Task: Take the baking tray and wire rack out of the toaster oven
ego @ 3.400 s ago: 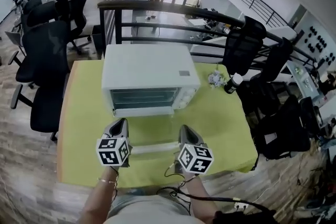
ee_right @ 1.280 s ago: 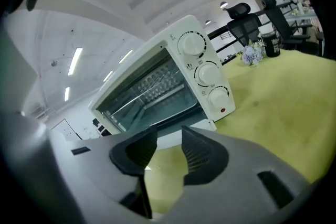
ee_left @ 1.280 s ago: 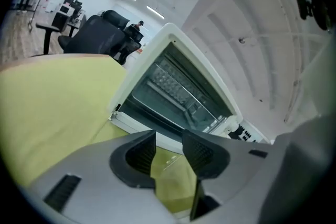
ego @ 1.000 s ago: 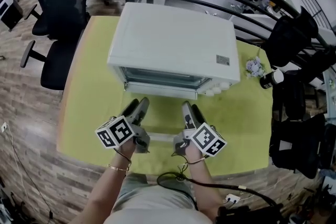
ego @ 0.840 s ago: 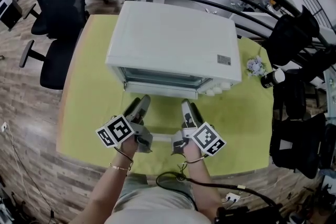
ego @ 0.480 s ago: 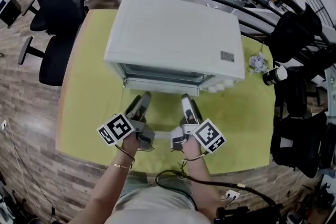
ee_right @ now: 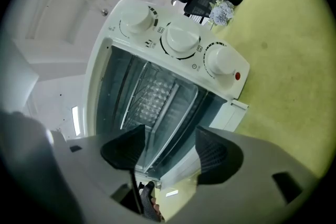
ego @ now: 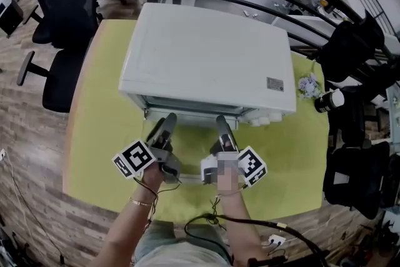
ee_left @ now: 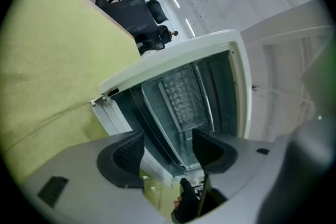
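White metal forms the toaster oven (ego: 206, 59), which is placed on a table (ego: 94, 134) covered in yellow-green. Its door (ee_left: 113, 115) is folded down, so the inside is shown in both gripper views. The baking tray (ee_left: 181, 99) is found inside the oven, and the wire rack (ee_left: 206, 94) is seen in there as well, on the side nearer to the oven's roof; neither is touched by a gripper. The left gripper (ee_left: 167, 145) is held in front of the opening, toward its left part, and the right gripper (ee_right: 167, 148) is held beside it, toward the right part, not far from the three knobs (ee_right: 181, 39). The jaws of each gripper have just been opening and are now spread wide. Nothing is pinched by them; only the inside of the oven is seen through each gap. A small bunch of flowers (ego: 307, 85) and a dark bottle (ego: 328, 100) with a white cap are placed on the table at the right of the oven.
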A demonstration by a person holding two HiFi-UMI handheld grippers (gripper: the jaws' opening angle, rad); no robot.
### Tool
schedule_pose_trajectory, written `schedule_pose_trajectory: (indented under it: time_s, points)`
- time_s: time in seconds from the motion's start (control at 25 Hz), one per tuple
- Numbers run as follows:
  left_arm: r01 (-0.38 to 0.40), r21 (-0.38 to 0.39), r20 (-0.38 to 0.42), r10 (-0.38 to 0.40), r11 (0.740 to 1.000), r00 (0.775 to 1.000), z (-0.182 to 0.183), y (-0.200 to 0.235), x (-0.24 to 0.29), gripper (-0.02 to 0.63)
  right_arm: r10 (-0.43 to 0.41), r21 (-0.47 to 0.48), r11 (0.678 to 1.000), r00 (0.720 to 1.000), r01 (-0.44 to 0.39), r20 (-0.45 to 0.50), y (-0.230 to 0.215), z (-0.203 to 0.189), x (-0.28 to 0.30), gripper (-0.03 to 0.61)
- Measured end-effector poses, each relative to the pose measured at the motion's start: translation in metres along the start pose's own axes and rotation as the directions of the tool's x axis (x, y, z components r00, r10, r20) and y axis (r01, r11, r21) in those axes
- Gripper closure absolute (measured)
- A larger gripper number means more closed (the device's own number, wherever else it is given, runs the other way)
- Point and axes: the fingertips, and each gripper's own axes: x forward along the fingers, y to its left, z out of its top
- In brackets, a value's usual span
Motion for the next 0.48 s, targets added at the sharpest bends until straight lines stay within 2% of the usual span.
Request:
schedule_pose_trajectory:
  time_s: [0.24, 0.36, 0.48]
  points:
    - [-0.015, -0.026, 0.004, 0.015, 1.0, 1.0, 0.009, 0.015, 0.017, 0.353, -0.012, 0.025, 1.0, 1.0, 0.012, -0.005, -0.006, -0.003, 0.019, 0.281]
    - [-0.017, -0.036, 0.007, 0.018, 0.999, 1.0, 0.014, 0.02, 0.026, 0.353, -0.047, 0.051, 0.998, 0.999, 0.047, -0.008, -0.012, -0.005, 0.025, 0.281]
    - [-0.016, -0.041, 0.007, 0.017, 0.999, 1.0, 0.019, 0.023, 0.036, 0.353, -0.01, 0.047, 0.999, 1.0, 0.01, 0.002, -0.009, -0.002, 0.037, 0.279]
